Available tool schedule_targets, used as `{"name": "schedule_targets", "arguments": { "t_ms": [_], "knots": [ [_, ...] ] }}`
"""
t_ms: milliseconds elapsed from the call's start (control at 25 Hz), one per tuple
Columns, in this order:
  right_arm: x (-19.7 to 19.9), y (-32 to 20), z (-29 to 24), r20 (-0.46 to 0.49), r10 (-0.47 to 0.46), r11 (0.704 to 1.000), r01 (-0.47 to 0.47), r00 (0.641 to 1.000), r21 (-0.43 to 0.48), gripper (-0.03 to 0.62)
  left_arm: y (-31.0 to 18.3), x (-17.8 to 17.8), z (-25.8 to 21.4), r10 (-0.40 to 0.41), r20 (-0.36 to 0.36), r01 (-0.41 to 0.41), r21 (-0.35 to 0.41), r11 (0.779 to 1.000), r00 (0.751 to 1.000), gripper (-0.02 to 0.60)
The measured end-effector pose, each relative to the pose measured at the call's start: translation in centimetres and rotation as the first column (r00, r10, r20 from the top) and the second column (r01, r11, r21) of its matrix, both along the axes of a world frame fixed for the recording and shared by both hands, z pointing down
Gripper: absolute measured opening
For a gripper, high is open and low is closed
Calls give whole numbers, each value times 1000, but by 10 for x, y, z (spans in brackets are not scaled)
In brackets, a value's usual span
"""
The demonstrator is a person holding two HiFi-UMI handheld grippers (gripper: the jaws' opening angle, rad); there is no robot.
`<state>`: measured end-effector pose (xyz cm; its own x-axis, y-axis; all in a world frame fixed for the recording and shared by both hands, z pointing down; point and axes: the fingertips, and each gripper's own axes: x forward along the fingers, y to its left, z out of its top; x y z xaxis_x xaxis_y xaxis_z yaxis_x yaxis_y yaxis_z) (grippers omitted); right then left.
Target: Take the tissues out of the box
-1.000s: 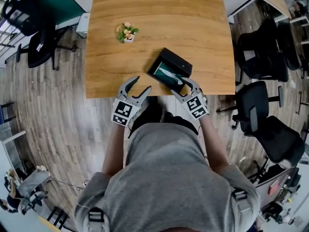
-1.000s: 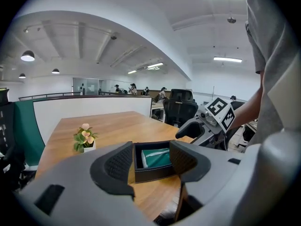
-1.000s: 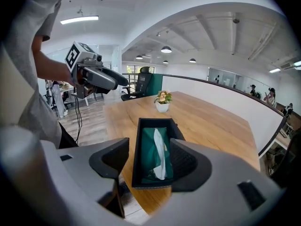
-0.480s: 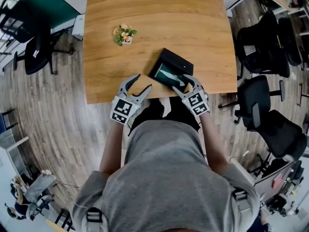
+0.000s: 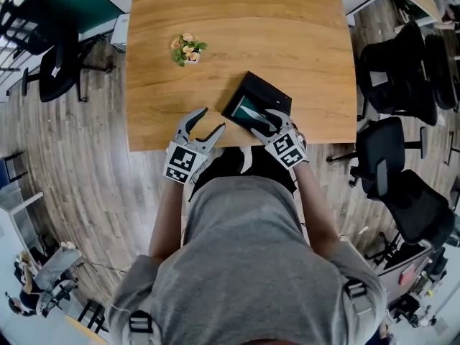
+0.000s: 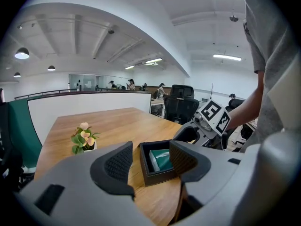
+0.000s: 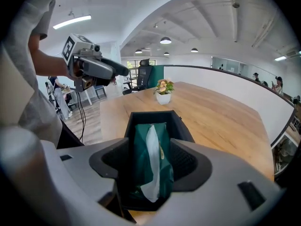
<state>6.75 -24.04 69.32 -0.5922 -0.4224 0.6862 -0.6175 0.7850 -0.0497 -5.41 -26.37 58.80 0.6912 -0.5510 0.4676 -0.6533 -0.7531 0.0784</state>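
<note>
My left gripper [image 5: 212,119] hangs over the near edge of the wooden table [image 5: 237,27], jaws spread with nothing between them. My right gripper [image 5: 267,118] is over the near end of the black box [image 5: 269,93], above the green tissue pack [image 5: 246,108]. A small potted plant [image 5: 187,49] stands well apart from them.

No word, brand or number can be read anywhere, and only unlettered black-and-white square markers [image 5: 182,166] are seen, borne by the left gripper [image 5: 210,121] left of the box [image 5: 269,92] and by the right gripper [image 5: 264,121] at the box.
</note>
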Motion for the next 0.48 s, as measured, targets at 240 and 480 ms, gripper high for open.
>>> {"name": "schedule_targets", "arguments": {
  "t_ms": [240, 480],
  "knots": [
    [0, -6, 16, -57, -30, 999, 29, 998, -28, 273, -1, -3, 7, -15, 0, 15, -11, 1000, 1000, 261],
    [-1, -8, 25, -140, -54, 997, 46, 989, -57, 250, 0, -6, 8, -15, -5, 15, -10, 1000, 1000, 261]
  ]
}}
